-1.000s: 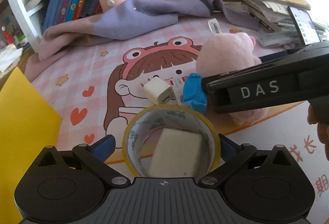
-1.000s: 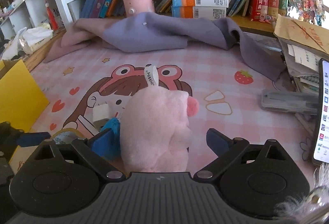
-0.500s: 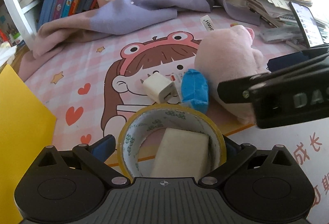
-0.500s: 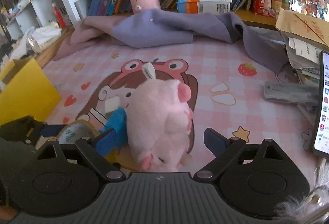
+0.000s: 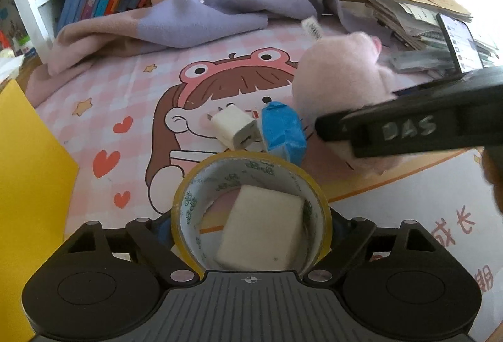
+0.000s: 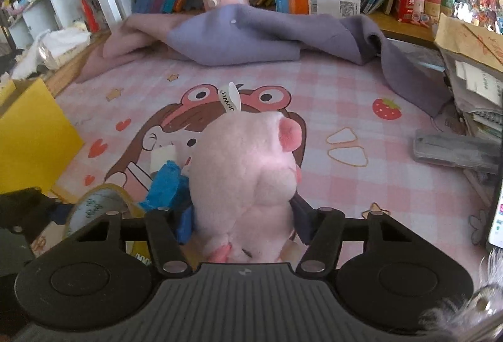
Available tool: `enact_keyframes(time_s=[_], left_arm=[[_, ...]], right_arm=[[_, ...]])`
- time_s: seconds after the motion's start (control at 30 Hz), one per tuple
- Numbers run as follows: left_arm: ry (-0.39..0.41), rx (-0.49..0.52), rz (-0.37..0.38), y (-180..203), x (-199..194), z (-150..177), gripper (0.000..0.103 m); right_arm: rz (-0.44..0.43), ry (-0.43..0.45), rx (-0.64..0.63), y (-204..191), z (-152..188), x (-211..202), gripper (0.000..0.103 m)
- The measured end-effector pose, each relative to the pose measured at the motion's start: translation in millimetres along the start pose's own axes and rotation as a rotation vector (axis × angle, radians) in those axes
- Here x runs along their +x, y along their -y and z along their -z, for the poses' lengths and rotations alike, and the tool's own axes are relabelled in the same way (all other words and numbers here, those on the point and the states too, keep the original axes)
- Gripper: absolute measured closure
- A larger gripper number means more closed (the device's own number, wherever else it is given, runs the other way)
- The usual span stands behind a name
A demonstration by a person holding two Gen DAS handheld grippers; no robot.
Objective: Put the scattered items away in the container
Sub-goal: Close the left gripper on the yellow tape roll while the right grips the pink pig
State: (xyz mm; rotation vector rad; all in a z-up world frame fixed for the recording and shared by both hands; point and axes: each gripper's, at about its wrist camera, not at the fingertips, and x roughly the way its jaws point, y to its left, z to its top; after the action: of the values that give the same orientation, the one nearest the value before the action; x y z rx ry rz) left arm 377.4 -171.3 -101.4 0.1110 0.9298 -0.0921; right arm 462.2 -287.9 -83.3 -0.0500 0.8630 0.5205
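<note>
**Desk editor:** What does the moment show?

**Photographer:** Two pickups starting at once on a pink cartoon-print tabletop (image 6: 345, 96). The right hand-held gripper (image 6: 242, 224) is closing around a pink plush toy (image 6: 248, 172); the toy's body fills the gap between the jaws, and the pads look to be pressing its sides. The left hand-held gripper (image 5: 251, 225) is closing too, with a roll of yellow tape (image 5: 251, 210) standing between its jaws and a pale block (image 5: 261, 235) sitting inside the ring. Whether the pads already touch the roll, I cannot tell.

**Desk editor:** And the container?

**Photographer:** My guess is the yellow box (image 5: 28, 172) at the left edge of both views. Only its outer wall shows, so what is inside cannot be seen.

**Desk editor:** So how far along is the tidying?

**Photographer:** Early, by my reading. Everything visible lies on the mat. A white charger plug (image 5: 234, 128) and a blue-wrapped item (image 5: 283, 131) sit touching each other, just beside the plush and just beyond the tape.

**Desk editor:** What remains?

**Photographer:** Lifting the plush and the tape across to the box, then the block, plug and blue item. The purple cloth (image 6: 251, 34) and books behind look like background, not part of the job.
</note>
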Motion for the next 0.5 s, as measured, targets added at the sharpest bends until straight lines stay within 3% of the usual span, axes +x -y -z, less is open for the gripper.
enact_keyframes(time_s=[0.5], left_arm=[[0.094, 0.020, 0.006, 5.9, -62.6, 3.8, 0.015]], right_arm=[[-0.019, 0.045, 0.058, 2.0, 22.1, -63.3, 0.045]])
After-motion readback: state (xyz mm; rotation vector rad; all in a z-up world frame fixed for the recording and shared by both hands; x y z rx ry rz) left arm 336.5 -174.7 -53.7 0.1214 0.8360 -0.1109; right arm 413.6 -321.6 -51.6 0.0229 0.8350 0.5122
